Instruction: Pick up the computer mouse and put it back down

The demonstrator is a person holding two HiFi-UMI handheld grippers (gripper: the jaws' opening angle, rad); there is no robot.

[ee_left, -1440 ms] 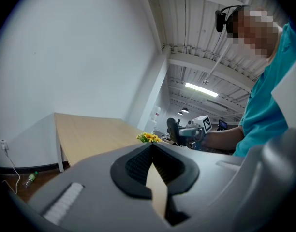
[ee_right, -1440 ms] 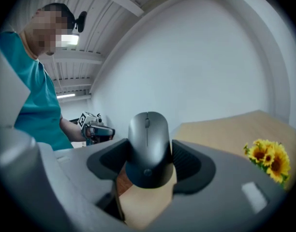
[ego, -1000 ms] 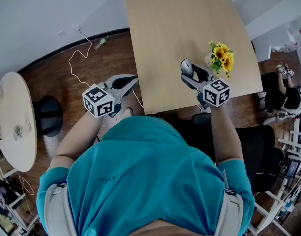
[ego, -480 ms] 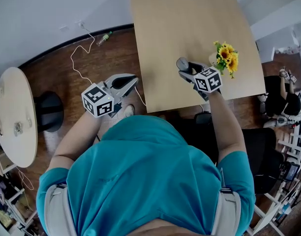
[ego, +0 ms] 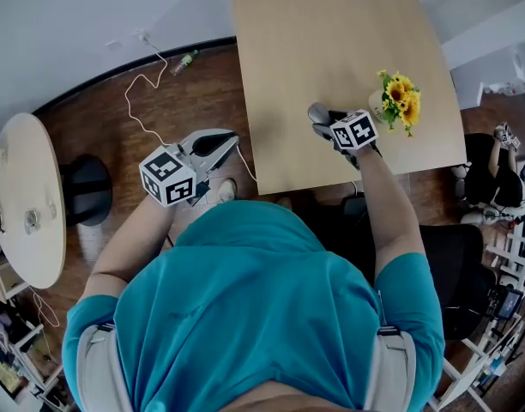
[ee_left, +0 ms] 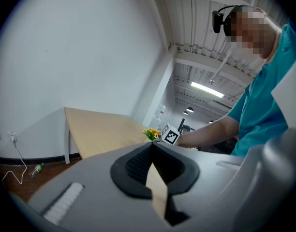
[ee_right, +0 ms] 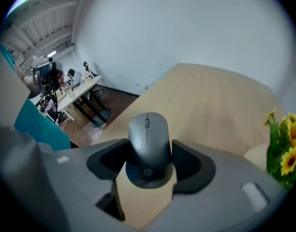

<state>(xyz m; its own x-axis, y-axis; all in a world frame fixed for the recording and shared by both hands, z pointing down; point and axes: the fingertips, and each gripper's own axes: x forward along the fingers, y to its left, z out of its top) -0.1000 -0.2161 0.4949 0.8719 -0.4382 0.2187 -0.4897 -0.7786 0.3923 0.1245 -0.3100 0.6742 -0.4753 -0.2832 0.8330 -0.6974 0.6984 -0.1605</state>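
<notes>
- The right gripper's [ee_right: 149, 152] jaws stand fairly wide, their dark ribbed pads clamped on both flanks of the grey, rounded computer mouse [ee_right: 148, 141], whose scroll wheel end points away from the hand
- The left gripper's [ee_left: 152, 148] jaws are closed tip to tip with nothing between them; it hangs off the left side of the light wooden table [ego: 331, 33], over the floor
- Over the last second the right gripper has sunk and tipped nose-down, bringing the mouse from well above the table to low over it, near its front edge
- The grip has not loosened during the descent
- Judged from this, the lift is done and the put-down is nearly finished; I cannot tell whether the mouse's underside has met the tabletop yet
- The bunch of yellow sunflowers in a pale pot [ego: 398, 101] stands near the table's right edge, just beside the lowering hand, so the release wants a straight, gentle opening
</notes>
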